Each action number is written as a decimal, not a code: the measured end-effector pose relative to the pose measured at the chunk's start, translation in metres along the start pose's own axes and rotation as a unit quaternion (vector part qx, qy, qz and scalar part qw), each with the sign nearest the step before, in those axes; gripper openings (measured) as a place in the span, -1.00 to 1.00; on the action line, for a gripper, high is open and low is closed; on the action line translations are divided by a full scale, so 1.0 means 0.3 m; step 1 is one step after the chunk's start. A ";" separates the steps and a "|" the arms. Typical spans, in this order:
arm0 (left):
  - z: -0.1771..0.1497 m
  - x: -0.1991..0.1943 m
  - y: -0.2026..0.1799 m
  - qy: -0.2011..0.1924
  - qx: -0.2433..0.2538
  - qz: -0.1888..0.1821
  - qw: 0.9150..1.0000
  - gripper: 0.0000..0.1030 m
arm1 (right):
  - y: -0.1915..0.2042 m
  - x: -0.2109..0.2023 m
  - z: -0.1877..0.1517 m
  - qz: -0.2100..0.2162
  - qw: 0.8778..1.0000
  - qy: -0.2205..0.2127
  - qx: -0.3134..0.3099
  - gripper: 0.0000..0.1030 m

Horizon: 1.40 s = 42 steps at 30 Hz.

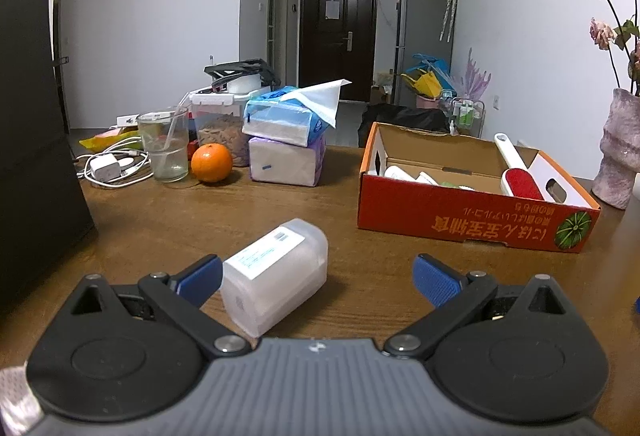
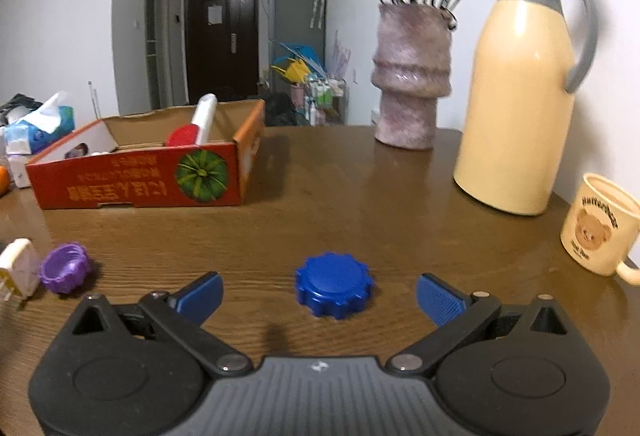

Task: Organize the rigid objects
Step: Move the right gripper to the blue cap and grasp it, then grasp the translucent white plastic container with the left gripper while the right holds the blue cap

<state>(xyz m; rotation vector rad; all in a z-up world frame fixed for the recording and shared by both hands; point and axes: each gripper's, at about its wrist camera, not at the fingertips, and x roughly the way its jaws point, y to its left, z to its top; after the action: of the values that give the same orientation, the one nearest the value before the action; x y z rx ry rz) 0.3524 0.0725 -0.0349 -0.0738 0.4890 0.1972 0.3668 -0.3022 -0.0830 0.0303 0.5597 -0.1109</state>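
Note:
A translucent white plastic box (image 1: 274, 278) with a label lies on the wooden table, between the open fingers of my left gripper (image 1: 318, 282), close to the left fingertip. An orange cardboard box (image 1: 472, 216) holding a red lint brush (image 1: 520, 182) and small white items stands at the far right; it also shows in the right wrist view (image 2: 140, 176). A blue ridged cap (image 2: 334, 284) lies between the open fingers of my right gripper (image 2: 320, 296). A purple cap (image 2: 64, 268) and a white plug-like item (image 2: 16, 270) lie at the left.
An orange (image 1: 211, 162), a glass with a straw (image 1: 164, 146), tissue packs (image 1: 284, 148) and a charger with cables (image 1: 106, 168) sit at the back left. A black slab (image 1: 36, 140) stands at the left. A vase (image 2: 412, 76), a cream thermos (image 2: 520, 88) and a bear mug (image 2: 600, 224) stand right.

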 end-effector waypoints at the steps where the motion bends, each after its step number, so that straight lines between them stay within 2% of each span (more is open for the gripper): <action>1: -0.003 -0.001 0.004 0.001 -0.001 0.001 1.000 1.00 | -0.009 0.009 0.001 -0.002 1.000 0.003 0.006 1.00; 4: -0.007 -0.001 0.013 0.002 -0.004 0.002 1.000 1.00 | -0.025 0.038 0.000 -0.003 1.000 0.010 0.016 0.99; 12: -0.014 0.014 0.020 0.007 -0.007 0.003 1.000 1.00 | -0.023 0.117 0.005 -0.012 1.000 0.025 0.013 0.78; 15: -0.013 0.022 0.027 0.010 -0.010 0.001 1.000 1.00 | -0.026 0.142 0.010 -0.007 0.999 0.037 0.016 0.48; 17: -0.013 0.027 0.032 0.012 -0.012 0.000 1.000 1.00 | -0.029 0.154 0.012 -0.002 0.999 0.046 0.019 0.17; 19: -0.012 0.032 0.036 0.015 -0.015 0.000 1.000 1.00 | -0.033 0.153 0.012 -0.003 0.999 0.044 0.022 0.01; 42: -0.020 0.124 0.062 0.019 0.006 0.021 1.000 1.00 | -0.012 0.084 0.007 0.001 1.000 -0.011 0.015 0.01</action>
<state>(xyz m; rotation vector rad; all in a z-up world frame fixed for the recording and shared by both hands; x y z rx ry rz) 0.3779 0.0962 -0.0581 -0.0556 0.5299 0.2344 0.3886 -0.3085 -0.0947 0.0579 0.5370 -0.1170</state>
